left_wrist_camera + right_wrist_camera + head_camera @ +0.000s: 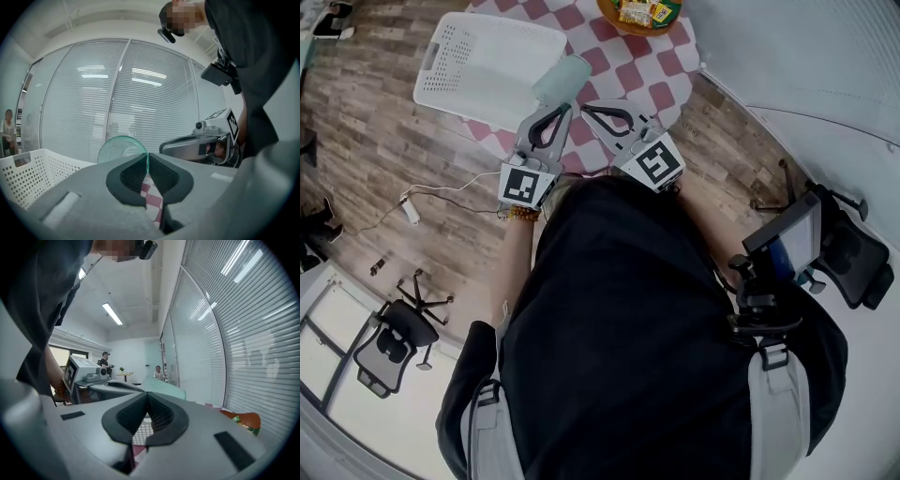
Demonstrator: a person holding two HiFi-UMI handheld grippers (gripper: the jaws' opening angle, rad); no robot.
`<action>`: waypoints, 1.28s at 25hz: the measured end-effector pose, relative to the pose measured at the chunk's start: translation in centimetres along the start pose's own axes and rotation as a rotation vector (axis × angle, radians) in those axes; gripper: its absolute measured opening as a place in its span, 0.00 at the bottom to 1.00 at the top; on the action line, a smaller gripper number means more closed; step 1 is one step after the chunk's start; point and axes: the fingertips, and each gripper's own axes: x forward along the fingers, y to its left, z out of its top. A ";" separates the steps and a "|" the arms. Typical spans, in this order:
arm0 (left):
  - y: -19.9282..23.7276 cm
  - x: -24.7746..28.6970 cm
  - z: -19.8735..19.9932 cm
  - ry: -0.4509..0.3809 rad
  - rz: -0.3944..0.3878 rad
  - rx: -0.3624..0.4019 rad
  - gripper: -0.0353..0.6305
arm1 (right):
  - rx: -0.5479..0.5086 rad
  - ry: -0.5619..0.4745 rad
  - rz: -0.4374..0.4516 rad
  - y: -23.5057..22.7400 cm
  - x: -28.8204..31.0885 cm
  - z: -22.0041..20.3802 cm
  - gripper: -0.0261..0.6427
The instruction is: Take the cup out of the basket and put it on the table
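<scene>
- Head view shows the cup (561, 80), pale green and see-through, out of the basket (450, 89) and hanging at the basket's right corner, over the edge of the checkered counter (619, 70). No view shows whether it touches the cloth.
- In the left gripper view the left gripper (147, 161) has its jaws pinching a thin green edge of the cup's (121, 149) wall. The cup's round, textured end shows just left of the jaw tips.
- The cup lies straight ahead of those jaws. Its long axis seems to run away from them, roughly in line with the gripper, so it looks tipped on its side, not upright.
- I judge the coming move turns on that tilt: the wrist would have to bring the base downward before the cup can stand on the cloth.
- The left gripper (567, 105) is the one carrying it, while the right gripper (586, 106) sits just beside it, pointing toward the same spot.
- Its own view shows the right gripper (147, 399) with jaws pressed together on nothing, and the cup (164, 387) just ahead and to its right.
- The basket (28, 178) stands to the cup's left.
- An orange bowl (614, 21) of packets sits well apart, farther along the counter.
</scene>
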 end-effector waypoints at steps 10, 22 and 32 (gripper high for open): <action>0.4 0.0 -0.7 0.012 0.004 -0.012 0.08 | 0.006 0.017 -0.002 -0.4 0.1 -1.3 0.05; 0.3 -0.1 -1.5 0.033 0.004 -0.014 0.08 | -0.005 0.021 -0.006 -0.7 0.0 -1.2 0.05; 0.5 0.3 -1.8 0.047 0.000 -0.022 0.08 | -0.002 0.035 -0.015 -1.0 0.2 -1.3 0.05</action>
